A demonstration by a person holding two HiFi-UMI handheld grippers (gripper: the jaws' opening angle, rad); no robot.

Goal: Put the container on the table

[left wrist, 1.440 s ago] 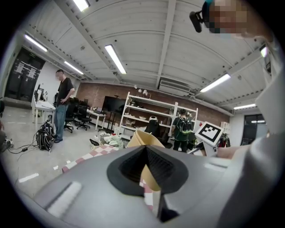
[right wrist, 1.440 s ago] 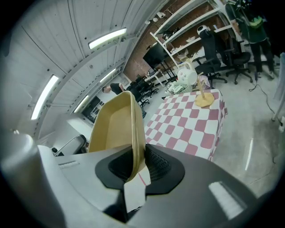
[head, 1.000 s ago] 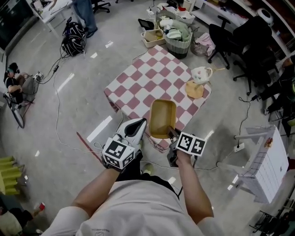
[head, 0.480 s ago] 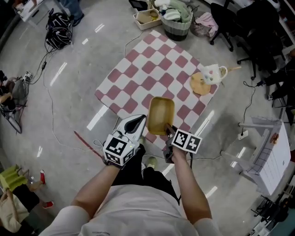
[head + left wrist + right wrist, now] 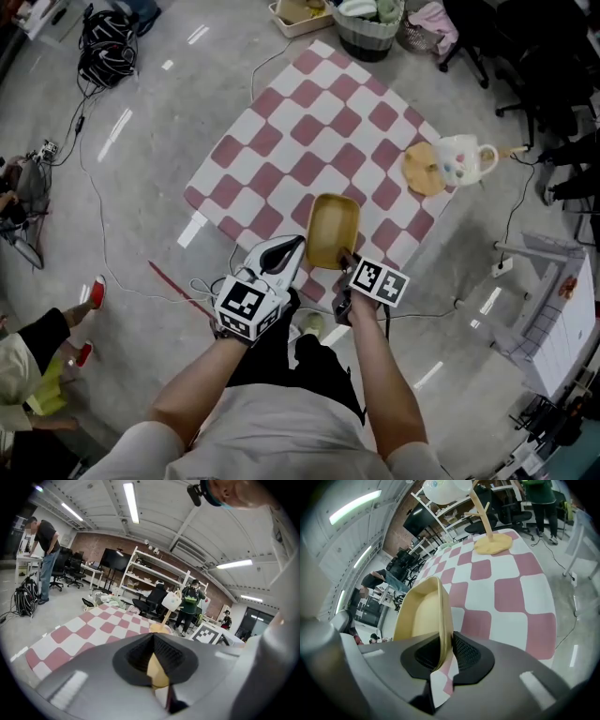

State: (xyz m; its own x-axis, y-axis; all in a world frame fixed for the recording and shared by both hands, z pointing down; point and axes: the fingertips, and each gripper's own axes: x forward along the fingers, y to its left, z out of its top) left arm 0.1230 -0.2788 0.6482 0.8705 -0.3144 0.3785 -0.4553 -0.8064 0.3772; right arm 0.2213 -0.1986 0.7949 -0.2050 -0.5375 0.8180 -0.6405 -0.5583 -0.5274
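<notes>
My right gripper point(image 5: 349, 264) has its jaws clamped on the near end wall of the container point(image 5: 333, 230). In the right gripper view the thin yellow wall point(image 5: 419, 616) runs straight down between the pads point(image 5: 461, 651). The container hangs out over the near edge of the table point(image 5: 300, 131); I cannot tell whether its base touches the checked cloth. My left gripper point(image 5: 292, 248) sits just beside the container's left side with its jaws together on nothing, and only a sliver of yellow shows past them in its own view. I judge the container to be light, stiff and smooth-walled, an open empty tray that is not fragile. Pinched at one short end, though, its whole length sticks out from the grip, so it could pivot or slide in the pads. That end rim is a fair hold; I would keep it squeezed firmly and level, and use the left jaws on the long rim if it sags.
</notes>
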